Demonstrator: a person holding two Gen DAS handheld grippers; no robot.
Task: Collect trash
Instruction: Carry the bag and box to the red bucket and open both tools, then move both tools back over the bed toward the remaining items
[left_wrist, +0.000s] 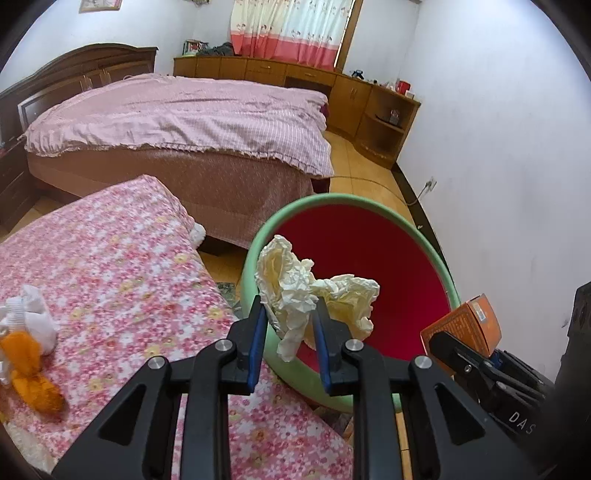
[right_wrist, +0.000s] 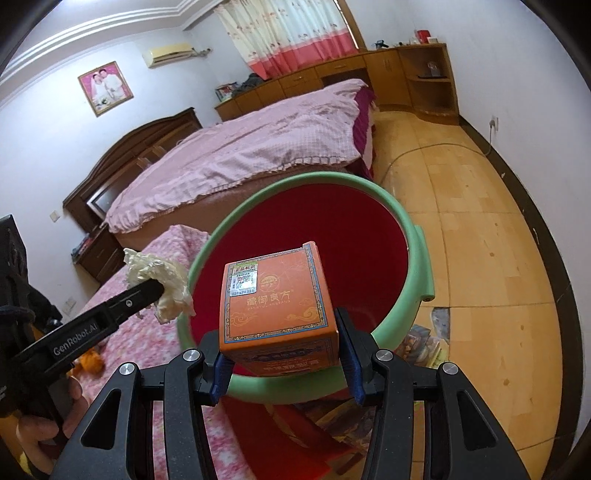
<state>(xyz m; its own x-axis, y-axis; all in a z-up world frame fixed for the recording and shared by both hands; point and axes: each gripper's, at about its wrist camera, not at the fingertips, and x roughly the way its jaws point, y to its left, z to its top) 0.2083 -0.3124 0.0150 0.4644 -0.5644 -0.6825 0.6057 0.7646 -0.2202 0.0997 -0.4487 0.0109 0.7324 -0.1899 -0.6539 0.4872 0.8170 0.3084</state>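
Over the bin's mouth, both your loads hang ready to drop.
Your left gripper (left_wrist: 288, 325) jaws pinch the crumpled paper (left_wrist: 314, 291) above the green-rimmed bin (right_wrist: 369, 192)'s near-left rim; your right gripper (right_wrist: 282, 363) jaws clamp the orange box (right_wrist: 277, 299) nearer the centre.

i have the bin (left_wrist: 439, 254) on the floor just right of the low mattress (left_wrist: 110, 258), the bed (left_wrist: 184, 114) behind both. my left gripper (left_wrist: 288, 325) holds the crumpled paper (left_wrist: 295, 291) over the bin's near rim, my right gripper (right_wrist: 282, 354) the box (right_wrist: 277, 295) above its mouth. scraps (left_wrist: 26, 332), perhaps tissue, lie on the mattress at left.
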